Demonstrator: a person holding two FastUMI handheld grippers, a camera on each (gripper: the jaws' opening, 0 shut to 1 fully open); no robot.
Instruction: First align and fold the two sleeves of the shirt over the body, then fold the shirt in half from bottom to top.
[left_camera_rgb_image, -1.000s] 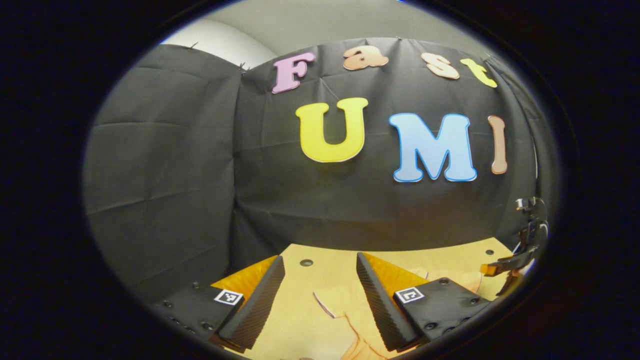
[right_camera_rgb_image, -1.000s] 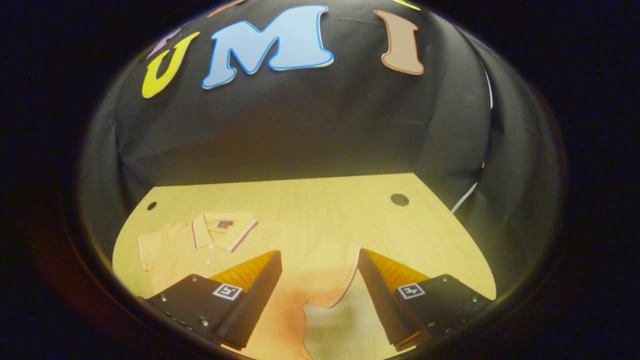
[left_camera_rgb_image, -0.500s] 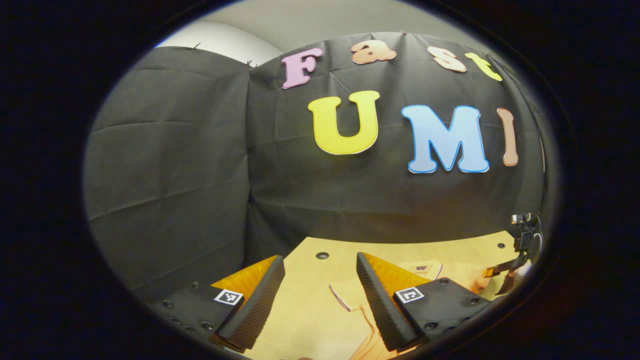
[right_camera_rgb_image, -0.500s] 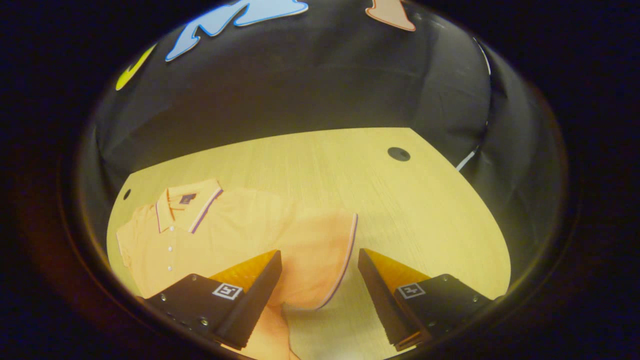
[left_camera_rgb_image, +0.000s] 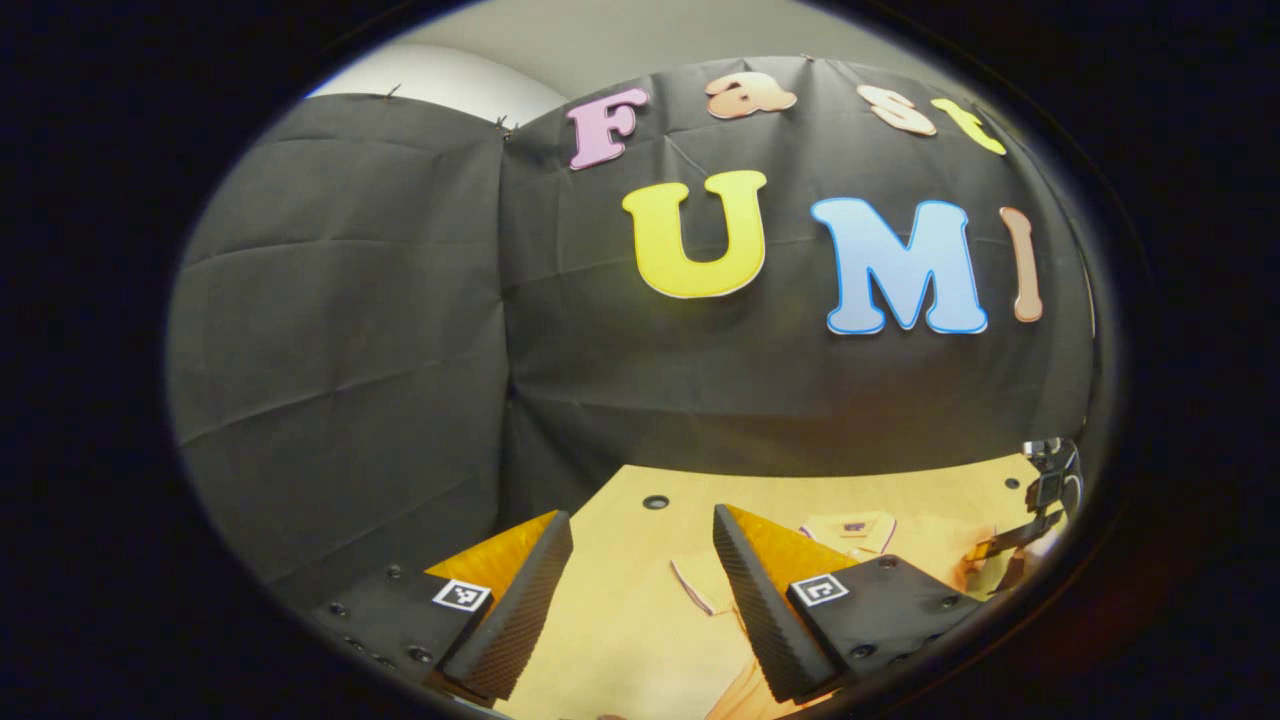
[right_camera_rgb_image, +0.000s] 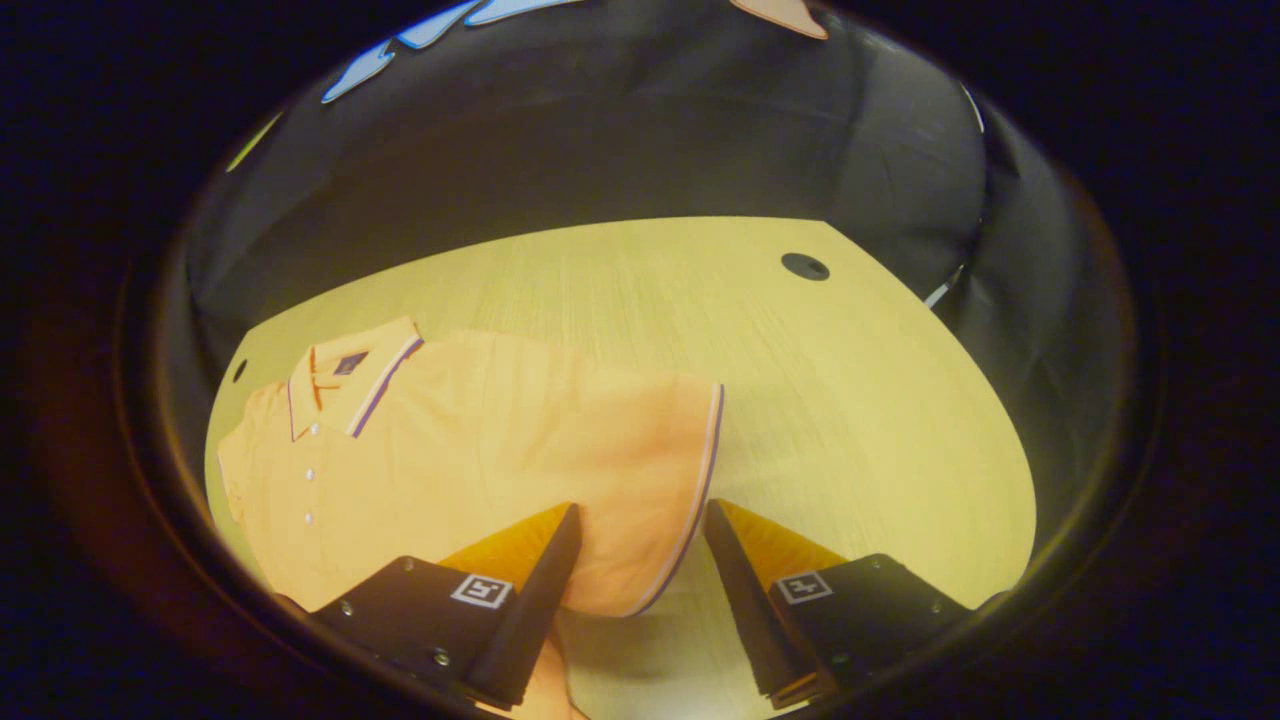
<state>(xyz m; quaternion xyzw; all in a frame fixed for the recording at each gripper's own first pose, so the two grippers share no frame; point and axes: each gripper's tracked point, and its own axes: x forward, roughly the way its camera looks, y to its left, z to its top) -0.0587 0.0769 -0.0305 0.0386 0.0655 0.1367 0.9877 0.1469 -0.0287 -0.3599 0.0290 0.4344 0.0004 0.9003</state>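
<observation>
- The orange shirt (right_camera_rgb_image: 470, 450) lies flat on the pale wooden desk (right_camera_rgb_image: 820, 400), its collar (right_camera_rgb_image: 345, 375) toward ten o'clock in the right gripper view.
- The near sleeve (right_camera_rgb_image: 640, 470) spreads out toward four o'clock, its striped hem ending between the right gripper (right_camera_rgb_image: 640, 560) fingers.
- Those fingers stand apart over the hem and grip nothing; whether they touch the cloth I cannot tell.
- The left gripper (left_camera_rgb_image: 635, 590) hangs at the other side of the desk, fingers apart and empty, with the far sleeve's edge (left_camera_rgb_image: 692, 590) showing between them on the desk.
- My reading: the first step is in hand, the sleeve folds, and neither sleeve is yet over the body.
- The next move calls for each gripper to drop onto its sleeve hem, pinch it, and carry it inward across the chest.
- The thin cloth lies flat on the desk, so one finger would likely need to slide under the hem.
- A small dark tag (right_camera_rgb_image: 350, 362) sits inside the collar; nothing on it is legible.
- Square black-and-white markers (right_camera_rgb_image: 480, 590) sit on the gripper bodies and bear no words.
</observation>
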